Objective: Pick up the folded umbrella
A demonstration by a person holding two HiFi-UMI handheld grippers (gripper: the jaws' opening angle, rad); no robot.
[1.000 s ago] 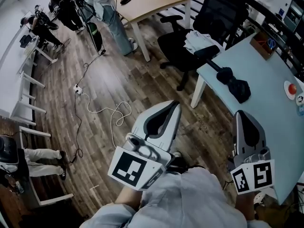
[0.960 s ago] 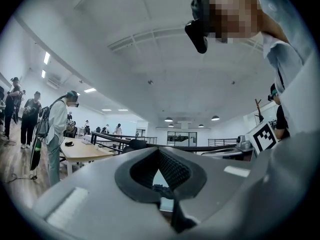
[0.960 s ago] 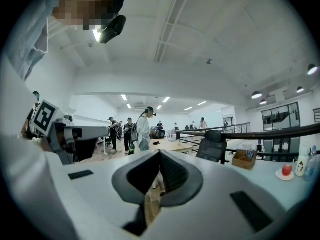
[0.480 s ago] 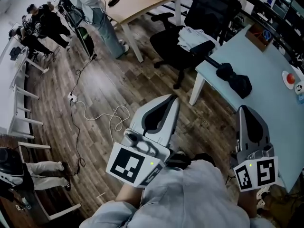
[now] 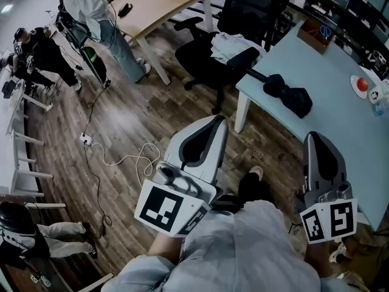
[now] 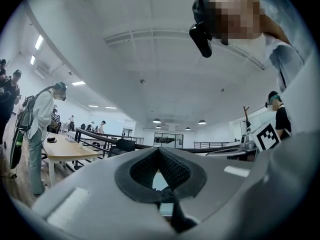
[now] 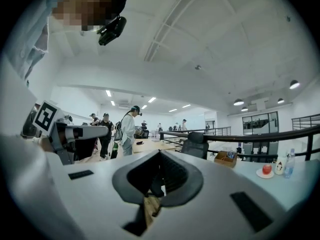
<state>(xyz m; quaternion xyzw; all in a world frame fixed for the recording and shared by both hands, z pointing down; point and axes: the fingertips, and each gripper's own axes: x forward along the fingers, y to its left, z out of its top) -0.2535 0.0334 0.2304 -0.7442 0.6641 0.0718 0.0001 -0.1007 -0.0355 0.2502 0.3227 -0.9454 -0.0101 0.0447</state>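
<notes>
Folded black fabric umbrella [image 5: 287, 95] lies flat on the pale blue bench [image 5: 340, 108], upper right of the frame. It sits near the bench corner beside the black office chair [image 5: 255, 11], so it is reachable from the open floor side. The left gripper [image 5: 214, 124] and right gripper [image 5: 315, 140] are held low, well apart from it. Both sets of jaws are clenched and empty, which suits transit; release them before grasping.

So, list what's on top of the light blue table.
On the light blue table lie the folded black umbrella, a wooden box at the far edge, and a plate bearing a red fruit. The right hand-held gripper covers part of the near side.
</notes>
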